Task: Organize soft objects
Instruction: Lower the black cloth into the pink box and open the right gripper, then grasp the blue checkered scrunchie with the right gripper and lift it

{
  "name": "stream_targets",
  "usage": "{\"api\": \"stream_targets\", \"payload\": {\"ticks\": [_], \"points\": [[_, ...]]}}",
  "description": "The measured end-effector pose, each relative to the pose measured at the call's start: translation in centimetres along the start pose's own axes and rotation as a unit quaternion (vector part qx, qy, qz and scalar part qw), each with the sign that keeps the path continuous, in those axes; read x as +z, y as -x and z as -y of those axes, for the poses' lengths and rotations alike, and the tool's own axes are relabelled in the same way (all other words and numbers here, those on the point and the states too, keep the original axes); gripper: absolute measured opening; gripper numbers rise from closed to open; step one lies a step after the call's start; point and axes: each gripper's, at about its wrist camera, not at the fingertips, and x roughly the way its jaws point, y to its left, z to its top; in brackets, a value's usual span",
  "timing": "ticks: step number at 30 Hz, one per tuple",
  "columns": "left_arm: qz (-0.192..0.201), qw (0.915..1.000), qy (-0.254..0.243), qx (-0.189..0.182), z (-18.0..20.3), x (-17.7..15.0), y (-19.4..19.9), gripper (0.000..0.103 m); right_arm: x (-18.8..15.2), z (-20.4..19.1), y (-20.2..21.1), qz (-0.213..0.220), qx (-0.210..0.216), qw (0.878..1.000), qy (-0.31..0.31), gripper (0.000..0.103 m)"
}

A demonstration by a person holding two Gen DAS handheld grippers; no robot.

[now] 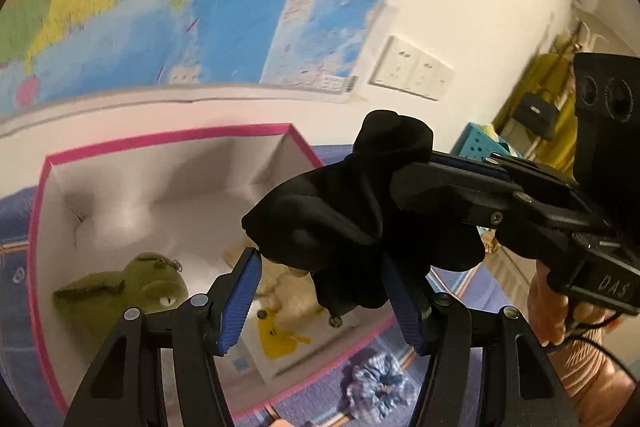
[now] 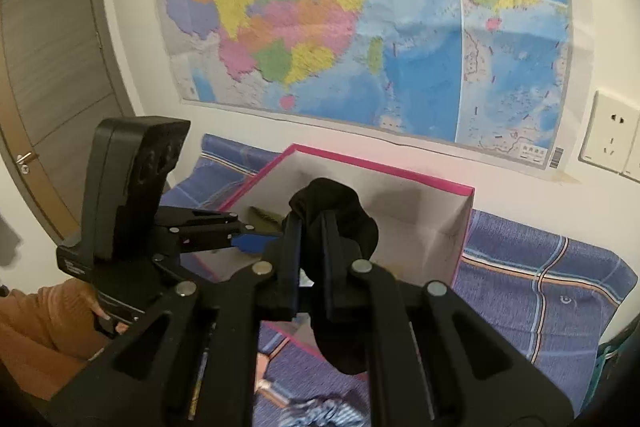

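Observation:
A black soft cloth (image 1: 344, 223) hangs in the air above a pink-rimmed white box (image 1: 168, 137). My right gripper (image 2: 310, 227) is shut on the black cloth (image 2: 340, 219); in the left wrist view it reaches in from the right (image 1: 404, 171). My left gripper (image 1: 320, 291) is open just below the cloth, its blue pads (image 1: 240, 301) on either side of the hanging part without pinching it. Inside the box lie a green plush (image 1: 124, 287), a beige plush (image 1: 288, 291) and a yellow soft thing (image 1: 278, 337).
The box stands on a blue-purple checked cloth (image 2: 540, 275) against a wall with a map (image 2: 360, 27). A blue-white checked scrunchie (image 1: 378, 385) lies on the cloth in front of the box. Wall sockets (image 1: 412, 67) are at the right, a door (image 2: 52, 67) at the left.

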Motion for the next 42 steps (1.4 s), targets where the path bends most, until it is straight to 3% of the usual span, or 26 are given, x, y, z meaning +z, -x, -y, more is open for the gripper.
{"api": "stream_targets", "payload": {"ticks": [4, 7, 14, 17, 22, 30, 37, 42], "points": [[-0.016, 0.9996, 0.019, 0.014, -1.1, 0.6, -1.9, 0.062, 0.2, 1.0, -2.5, -0.018, -0.007, 1.0, -0.002, 0.011], [-0.028, 0.9982, 0.022, 0.048, -1.3, 1.2, -3.3, 0.062, 0.3, 2.0, -4.6, -0.03, -0.015, 0.999, -0.014, 0.011], [-0.044, 0.9945, 0.047, 0.083, -2.4, 2.1, -5.1, 0.065, 0.4, 4.4, -7.8, -0.037, -0.079, 0.996, -0.027, 0.013], [-0.054, 0.9921, 0.055, 0.099, -3.1, 1.6, -5.5, 0.065, -0.2, 6.0, -9.1, -0.056, -0.112, 0.991, -0.051, 0.036], [-0.058, 0.992, 0.048, 0.101, -3.3, 0.3, -5.3, 0.065, -1.6, 6.6, -8.4, -0.062, -0.105, 0.99, -0.065, 0.037], [-0.014, 0.9975, -0.017, 0.068, -0.5, -2.3, -1.2, 0.065, -3.5, 4.4, -3.2, -0.031, -0.053, 0.996, -0.061, 0.037], [0.015, 0.997, -0.066, 0.038, 2.2, -5.5, 2.9, 0.065, -7.9, 1.6, 2.6, -0.015, -0.005, 0.998, -0.053, 0.043], [0.014, 0.9974, -0.071, 0.006, 3.5, -8.0, 4.0, 0.065, -12.4, 1.2, 4.0, -0.036, 0.007, 0.996, -0.083, 0.046]]}}
